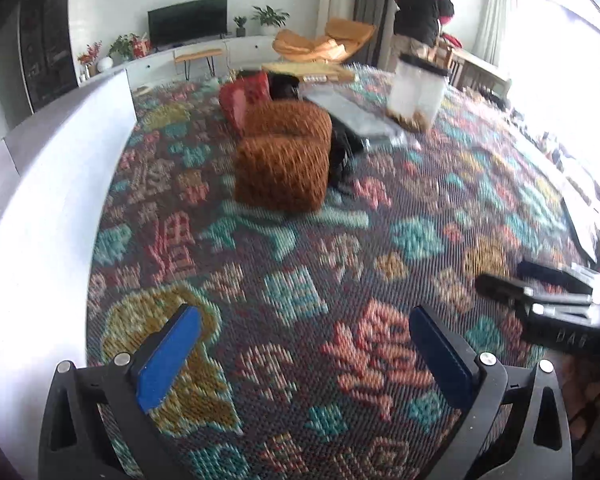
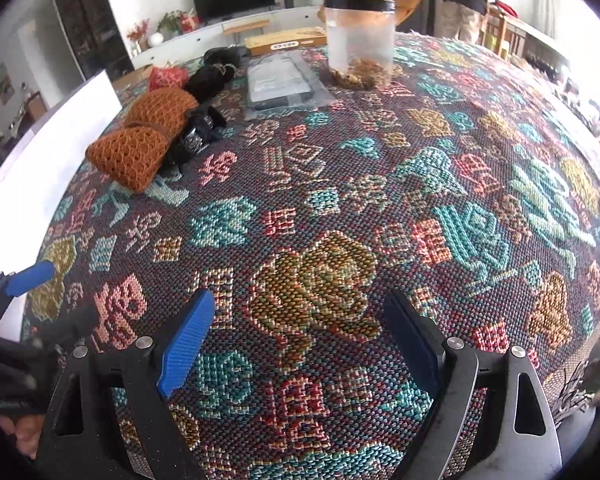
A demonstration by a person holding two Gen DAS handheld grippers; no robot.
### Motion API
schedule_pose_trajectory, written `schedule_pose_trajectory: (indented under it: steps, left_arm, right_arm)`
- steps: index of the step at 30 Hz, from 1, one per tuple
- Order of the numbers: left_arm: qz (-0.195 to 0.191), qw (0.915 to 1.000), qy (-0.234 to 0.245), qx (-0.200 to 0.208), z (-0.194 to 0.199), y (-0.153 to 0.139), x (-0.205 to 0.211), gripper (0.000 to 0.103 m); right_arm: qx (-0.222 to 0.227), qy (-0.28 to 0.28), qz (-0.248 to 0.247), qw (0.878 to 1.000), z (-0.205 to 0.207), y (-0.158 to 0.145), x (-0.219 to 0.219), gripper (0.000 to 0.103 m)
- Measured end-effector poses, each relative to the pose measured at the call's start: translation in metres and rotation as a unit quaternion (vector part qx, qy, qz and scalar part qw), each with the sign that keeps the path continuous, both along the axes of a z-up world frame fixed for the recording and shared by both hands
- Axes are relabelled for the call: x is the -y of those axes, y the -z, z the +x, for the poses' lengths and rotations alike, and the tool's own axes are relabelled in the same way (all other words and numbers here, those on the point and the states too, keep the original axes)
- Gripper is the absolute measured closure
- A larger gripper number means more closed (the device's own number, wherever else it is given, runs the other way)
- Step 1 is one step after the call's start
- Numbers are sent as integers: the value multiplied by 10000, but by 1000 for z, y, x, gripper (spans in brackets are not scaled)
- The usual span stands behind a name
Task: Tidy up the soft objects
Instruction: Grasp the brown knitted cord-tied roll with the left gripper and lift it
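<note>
From the left wrist view, the left hand-held gripper hangs wide apart and empty over the patterned cloth covering the bench. The orange knitted bundle sits in the upper middle of the frame, well apart from the blue pads, touching a black soft item on its right and a red one behind. The right hand-held gripper shows at the right edge.

From the right wrist view, that gripper is likewise wide and empty. The knitted bundle lies at upper left, the plastic jar at top centre beside a flat grey package.

The loose knit could snag or unroll if pinched by one layer, and the black item tucked against it might drag along. The cloth carries woven characters, too blurred to read; no brand is legible.
</note>
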State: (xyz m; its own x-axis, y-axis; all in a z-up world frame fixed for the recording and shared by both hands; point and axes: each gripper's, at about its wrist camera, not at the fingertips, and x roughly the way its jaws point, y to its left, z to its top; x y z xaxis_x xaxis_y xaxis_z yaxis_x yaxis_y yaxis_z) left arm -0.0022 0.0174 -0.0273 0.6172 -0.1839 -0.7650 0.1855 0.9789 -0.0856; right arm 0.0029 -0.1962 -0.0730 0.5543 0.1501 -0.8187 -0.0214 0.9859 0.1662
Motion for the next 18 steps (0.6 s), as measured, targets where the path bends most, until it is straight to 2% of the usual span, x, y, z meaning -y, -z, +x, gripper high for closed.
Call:
schedule_pose_trajectory:
  steps: [2, 5, 8, 11, 13, 15, 16, 17, 18]
  left_arm:
    - [109, 9999, -75, 95, 28, -19, 2, 0]
    - [330, 9994, 80, -114, 84, -31, 17, 0]
    - [484, 9968, 190, -615, 137, -16, 22, 0]
    - [628, 9930, 54, -1001, 166, 6, 15, 0]
    - [425, 9898, -48, -1361, 174, 22, 7, 0]
    - [10, 9876, 66, -1566, 175, 30, 1, 0]
    - [-122, 9883, 130, -1513, 172, 30, -2, 9]
    - [-283, 9896, 178, -1396, 168, 28, -5, 31]
    - [-535, 9891, 161, -1361, 164, 26, -9, 37]
  right_arm:
    - [-38, 117, 300, 9995, 1, 1, 9, 15]
    - [-16, 156, 424, 9990, 1, 1, 13, 15]
    - [-12, 117, 304, 9995, 0, 1, 10, 15]
    - [-10, 70, 151, 9999, 0, 2, 6, 15]
    - [-4, 48, 119, 9999, -1, 3, 5, 13]
    - [6, 46, 112, 9999, -1, 4, 4, 13]
    - [12, 48, 128, 9999, -2, 4, 5, 13]
    - [19, 52, 157, 9999, -2, 3, 6, 13]
    - [26, 57, 187, 9998, -2, 3, 6, 13]
